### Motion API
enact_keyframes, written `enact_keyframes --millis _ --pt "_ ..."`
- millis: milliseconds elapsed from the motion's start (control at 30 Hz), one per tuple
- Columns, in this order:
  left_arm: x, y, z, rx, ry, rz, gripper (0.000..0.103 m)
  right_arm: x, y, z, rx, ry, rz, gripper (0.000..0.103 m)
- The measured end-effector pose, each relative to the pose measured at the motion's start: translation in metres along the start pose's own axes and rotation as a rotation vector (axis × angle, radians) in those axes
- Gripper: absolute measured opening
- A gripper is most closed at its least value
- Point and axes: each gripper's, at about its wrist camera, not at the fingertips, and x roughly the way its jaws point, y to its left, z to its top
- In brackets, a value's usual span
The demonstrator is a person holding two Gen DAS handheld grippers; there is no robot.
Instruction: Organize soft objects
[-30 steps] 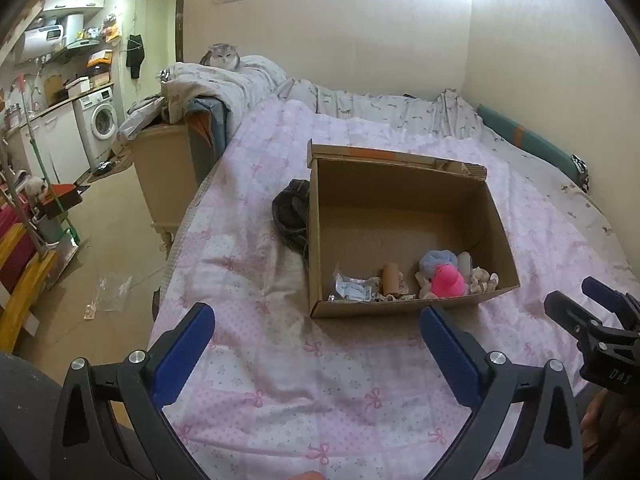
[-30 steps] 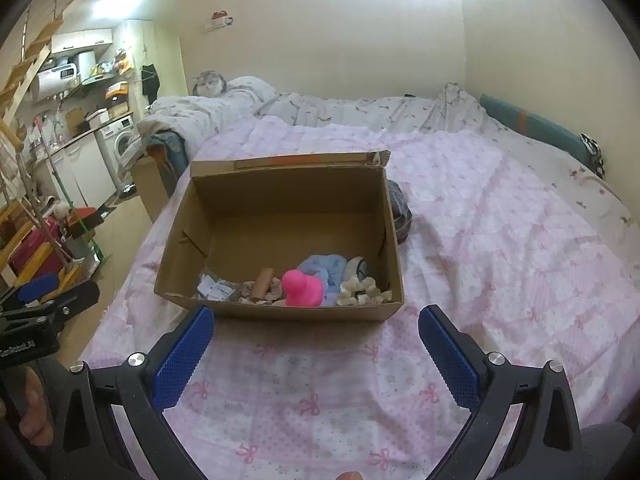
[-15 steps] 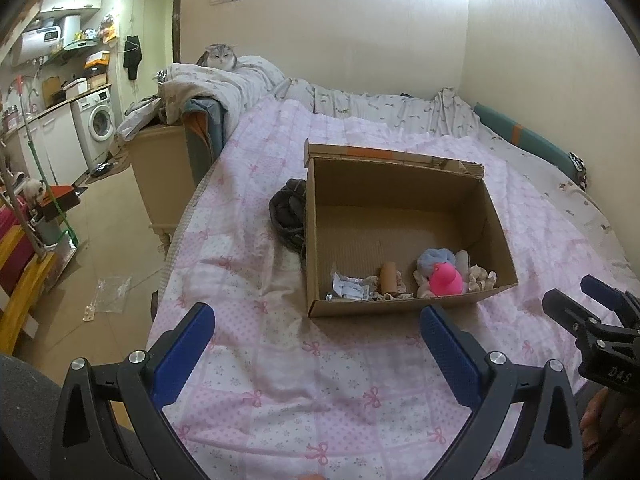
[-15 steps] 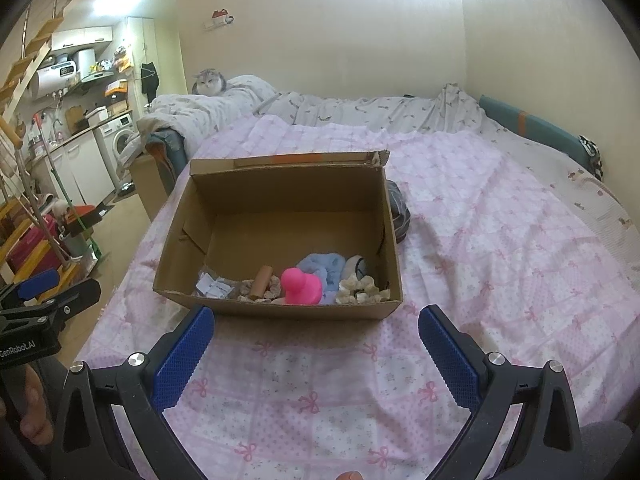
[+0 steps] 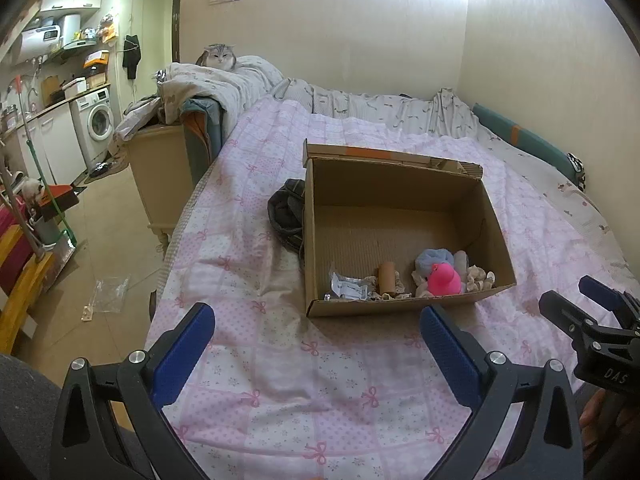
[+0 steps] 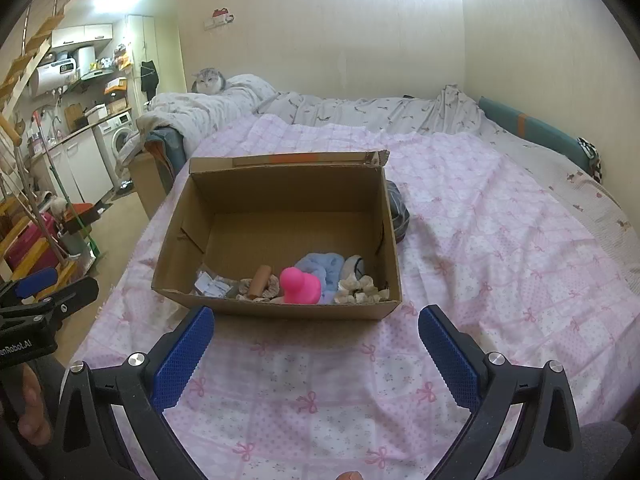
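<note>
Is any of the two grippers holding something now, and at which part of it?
Nothing is held. The left gripper and the right gripper both stand open and empty above the bedspread, short of the cardboard box.

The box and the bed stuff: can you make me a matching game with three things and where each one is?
Things:
1. pink toy
2. dark cloth
3. cat

Places:
A. on the blanket pile far away
B. inside the box
C. on the bed, touching the box's outside

Pairs: 1-B, 2-C, 3-A
</note>
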Motion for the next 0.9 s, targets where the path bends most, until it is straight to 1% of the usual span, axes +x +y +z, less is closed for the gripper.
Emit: enact_keyframes --millis 900 --pt "0.0002 0.0007 -0.0004 -0.002 0.001 0.000 0.102 -0.0003 -0.0019 0.0008 -0.001 -0.002 -0.002 0.103"
